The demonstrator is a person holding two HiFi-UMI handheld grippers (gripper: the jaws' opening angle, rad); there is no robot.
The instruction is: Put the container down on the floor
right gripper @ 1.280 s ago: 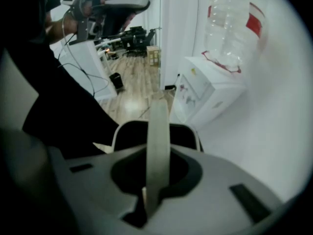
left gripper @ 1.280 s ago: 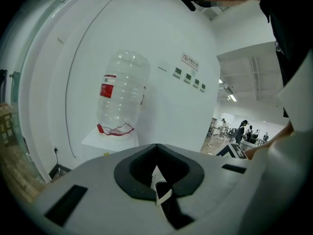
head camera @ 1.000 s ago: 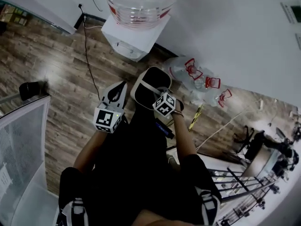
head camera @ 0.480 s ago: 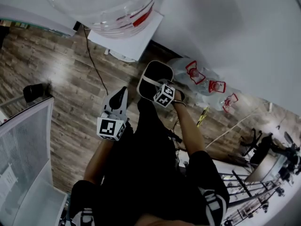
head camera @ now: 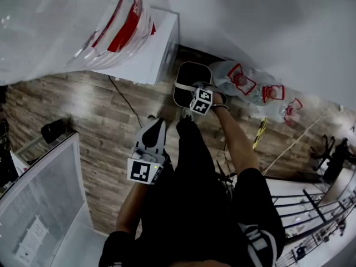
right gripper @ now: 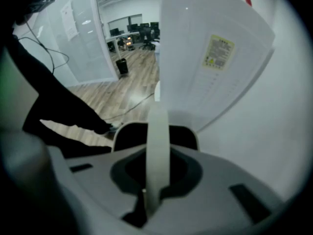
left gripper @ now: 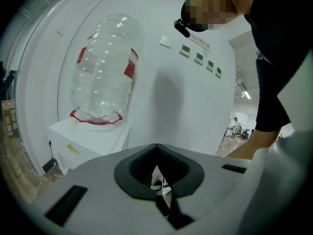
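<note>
The container (head camera: 188,80) was a dark, rounded-rectangle bin with a pale rim and a flat, pale strap handle (right gripper: 157,126) arched over its mouth. The right gripper (head camera: 196,88) had its jaws nearly closed, pinching that strap, and the bin hung from it low by the foot of the white wall (head camera: 267,21). It sat between a boxy white water dispenser (head camera: 150,57) and 3 clear, ribbed empty bottles (head camera: 253,88) with red handles lying on the floor (head camera: 100,110). Whether the bin touched the floor could not be told. The floor was matt, wood-grain plank.

On top of the dispenser stood a large, glossy, transparent bottle (head camera: 61,21) with a red band. The left gripper (head camera: 157,125), of smooth grey-white plastic with dark pads, had its jaws together on nothing and was held well apart from the bin, near the person's black-clad leg (head camera: 189,166). A frosted partition panel (head camera: 44,204) stood at the lower left.

Against the picture 1 second earlier, the large bottle had slid from the top centre to fill the upper left. The bin and right gripper sat higher and closer to the wall, and the left gripper lay further behind them. The pinch on the strap was unchanged.
</note>
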